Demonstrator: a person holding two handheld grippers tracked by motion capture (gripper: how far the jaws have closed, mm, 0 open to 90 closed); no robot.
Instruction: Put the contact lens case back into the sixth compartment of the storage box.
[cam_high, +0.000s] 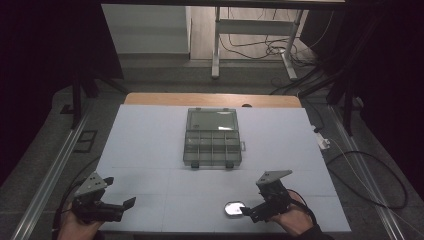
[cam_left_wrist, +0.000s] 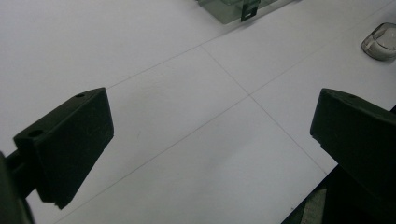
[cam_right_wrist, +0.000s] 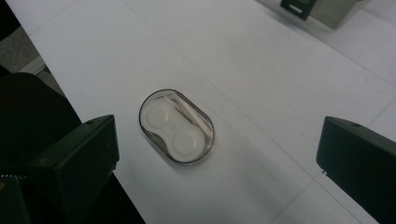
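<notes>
- Contact-lens case, small, oval and clear with two round white wells, lies flat on the white table near its front edge, untouched.
- Right hand-held gripper sits just beside the case at table level, its jaws spread wide with nothing between them; in the right gripper view the case lies ahead of the jaws, closer to the left one.
- Left hand-held gripper rests at the front left corner, well apart from the case, jaws also wide open and empty.
- Compartment box, translucent grey with its lid raised, stands at the middle of the table, well apart from the case.
- Judged from this, the work has barely begun: the case is not yet grasped, and picking it up, probably to put it in the box, remains.
</notes>
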